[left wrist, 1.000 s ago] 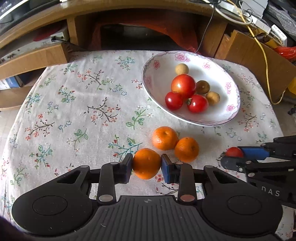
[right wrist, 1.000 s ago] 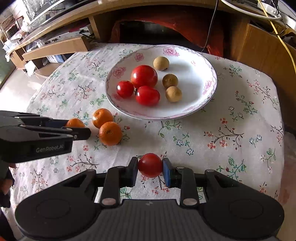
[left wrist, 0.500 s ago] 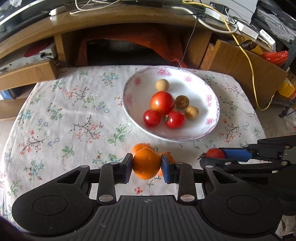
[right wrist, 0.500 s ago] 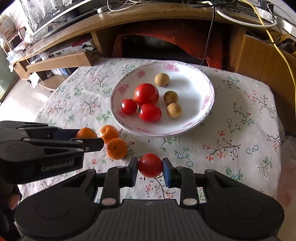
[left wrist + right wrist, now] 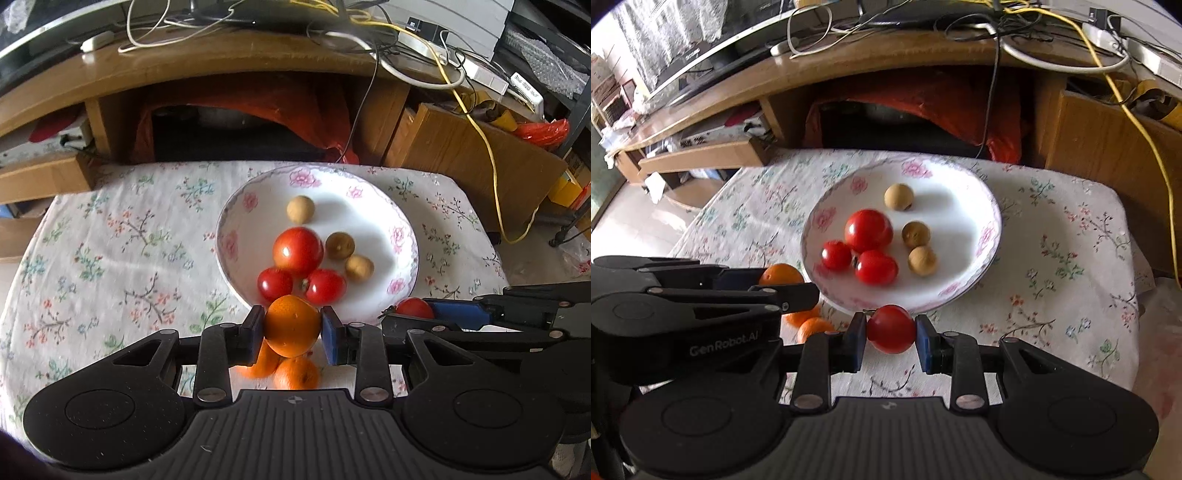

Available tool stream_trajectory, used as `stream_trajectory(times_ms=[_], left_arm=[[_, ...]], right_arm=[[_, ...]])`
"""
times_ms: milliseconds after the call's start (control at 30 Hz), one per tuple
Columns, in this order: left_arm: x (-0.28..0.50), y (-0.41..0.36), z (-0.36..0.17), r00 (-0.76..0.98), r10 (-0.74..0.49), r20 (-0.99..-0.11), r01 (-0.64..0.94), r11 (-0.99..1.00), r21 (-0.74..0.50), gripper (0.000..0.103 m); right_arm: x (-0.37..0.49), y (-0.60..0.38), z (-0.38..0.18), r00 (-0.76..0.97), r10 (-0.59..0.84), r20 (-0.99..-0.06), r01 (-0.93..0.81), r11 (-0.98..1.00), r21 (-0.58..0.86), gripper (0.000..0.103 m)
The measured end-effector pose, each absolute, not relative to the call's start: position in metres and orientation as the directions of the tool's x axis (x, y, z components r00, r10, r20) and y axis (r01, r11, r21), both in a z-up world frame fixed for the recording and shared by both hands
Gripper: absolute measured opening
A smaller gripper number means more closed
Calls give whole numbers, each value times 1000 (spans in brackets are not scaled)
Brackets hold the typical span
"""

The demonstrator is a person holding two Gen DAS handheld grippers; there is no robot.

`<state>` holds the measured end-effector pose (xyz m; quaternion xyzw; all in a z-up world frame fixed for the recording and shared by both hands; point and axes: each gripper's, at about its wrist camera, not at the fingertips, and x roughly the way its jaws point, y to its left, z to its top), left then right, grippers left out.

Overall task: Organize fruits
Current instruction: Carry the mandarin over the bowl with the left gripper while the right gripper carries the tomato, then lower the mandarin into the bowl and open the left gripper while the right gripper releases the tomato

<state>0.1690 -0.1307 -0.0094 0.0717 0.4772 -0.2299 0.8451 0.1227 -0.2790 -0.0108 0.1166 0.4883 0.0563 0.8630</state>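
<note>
My left gripper (image 5: 292,329) is shut on an orange tangerine (image 5: 292,324), held above the table just short of the near rim of the flowered white bowl (image 5: 402,236). Two more tangerines (image 5: 295,373) lie on the cloth below it. My right gripper (image 5: 891,334) is shut on a small red tomato (image 5: 891,328), also lifted near the bowl's (image 5: 988,218) front rim. Inside the bowl sit three red tomatoes (image 5: 868,229) and three small brown round fruits (image 5: 916,233). Each gripper shows in the other's view, the left gripper (image 5: 790,291) beside the right one.
A floral tablecloth (image 5: 110,251) covers the small table. Behind it stands a wooden desk (image 5: 207,70) with tangled cables and a yellow cord (image 5: 484,136). A cardboard box (image 5: 465,155) sits at the right, and a low wooden shelf (image 5: 701,155) at the left.
Both grippers have risen and moved towards the bowl with their fruits held. The two tangerines on the cloth have slipped under the left gripper in its view.
</note>
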Motion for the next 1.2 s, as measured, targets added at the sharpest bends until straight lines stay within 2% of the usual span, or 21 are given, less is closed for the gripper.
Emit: stream_trajectory(times_ms=[1200], left_arm=[[205, -142, -35, 422, -289, -859, 427, 900, -93, 39]], right_arm=[[167, -291, -36, 512, 171, -842, 59, 971, 233, 30]])
